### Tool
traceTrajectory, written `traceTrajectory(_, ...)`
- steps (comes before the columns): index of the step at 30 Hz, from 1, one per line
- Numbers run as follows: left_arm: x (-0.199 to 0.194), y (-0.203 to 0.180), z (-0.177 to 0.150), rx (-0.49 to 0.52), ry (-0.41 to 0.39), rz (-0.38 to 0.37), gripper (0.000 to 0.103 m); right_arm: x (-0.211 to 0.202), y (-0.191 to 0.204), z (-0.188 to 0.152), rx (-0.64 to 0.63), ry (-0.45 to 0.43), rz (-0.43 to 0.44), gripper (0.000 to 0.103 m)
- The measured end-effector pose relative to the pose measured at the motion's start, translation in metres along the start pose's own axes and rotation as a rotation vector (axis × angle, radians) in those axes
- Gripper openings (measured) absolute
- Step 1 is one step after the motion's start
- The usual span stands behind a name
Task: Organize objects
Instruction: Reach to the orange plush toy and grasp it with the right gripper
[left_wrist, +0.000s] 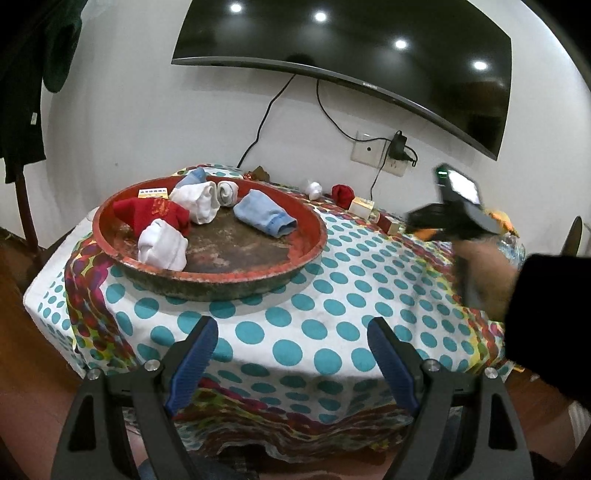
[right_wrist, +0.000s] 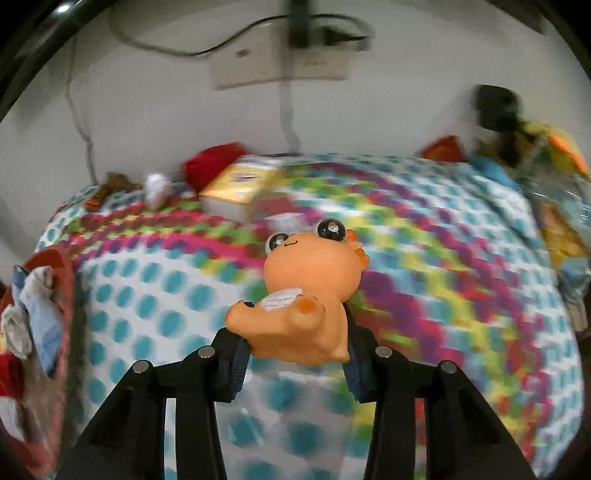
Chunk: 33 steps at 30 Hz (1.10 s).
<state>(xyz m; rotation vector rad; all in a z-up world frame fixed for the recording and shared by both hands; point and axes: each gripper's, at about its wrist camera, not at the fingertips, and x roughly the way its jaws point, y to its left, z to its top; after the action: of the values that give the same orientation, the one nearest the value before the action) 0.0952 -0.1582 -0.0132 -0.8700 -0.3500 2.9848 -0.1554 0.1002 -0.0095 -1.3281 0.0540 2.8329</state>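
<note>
My right gripper (right_wrist: 297, 345) is shut on an orange toy dragon (right_wrist: 306, 291) with big eyes and holds it above the dotted tablecloth (right_wrist: 147, 295). My left gripper (left_wrist: 291, 332) is open and empty at the table's near edge. A round red tray (left_wrist: 221, 273) on the left of the table holds rolled socks: red (left_wrist: 155, 214), white (left_wrist: 162, 243) and light blue (left_wrist: 264, 212). A red sock roll (left_wrist: 342, 194), a white sock roll (left_wrist: 314, 189) and small boxes (left_wrist: 362, 206) lie at the back. The right gripper shows blurred in the left wrist view (left_wrist: 454, 214).
A wall with a TV (left_wrist: 369, 55), a socket plate (left_wrist: 373, 149) and cables stands behind the table. Colourful items (right_wrist: 554, 184) are piled at the table's right end. Dark clothing (left_wrist: 33, 74) hangs at the left. The tray rim shows at the left of the right wrist view (right_wrist: 66, 266).
</note>
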Motion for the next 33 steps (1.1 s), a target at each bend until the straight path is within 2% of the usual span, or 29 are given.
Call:
traceTrajectory(7,-0.003,-0.009,-0.004,0.033,0.0,0.033,0.085,-0.045,-0.09,-0.01,0.069,-0.031,-0.107,0.04)
traceTrajectory(13,-0.003,-0.007,-0.006,0.004,0.022,0.041,0.085,-0.078,-0.142,-0.012,0.15,-0.053,-0.135,0.04)
traceTrajectory(16,0.003,-0.003,-0.01,-0.01,0.054,0.044,0.085,-0.089,-0.15,-0.003,0.139,-0.072,-0.155,0.04)
traceTrajectory(19,0.009,0.001,-0.01,-0.033,0.084,0.043,0.085,-0.1,-0.149,0.004,0.129,-0.1,-0.167,0.04)
traceTrajectory(25,0.001,0.007,-0.007,-0.067,0.068,0.069,0.085,-0.114,-0.123,0.012,0.12,-0.112,-0.135,0.04)
traceTrajectory(29,0.005,0.013,-0.006,-0.092,0.085,0.071,0.085,-0.128,-0.089,0.025,0.052,-0.154,-0.122,0.04)
traceTrajectory(33,-0.001,0.02,-0.002,-0.115,0.056,0.109,0.085,-0.13,-0.043,0.022,0.007,-0.178,-0.073,0.04)
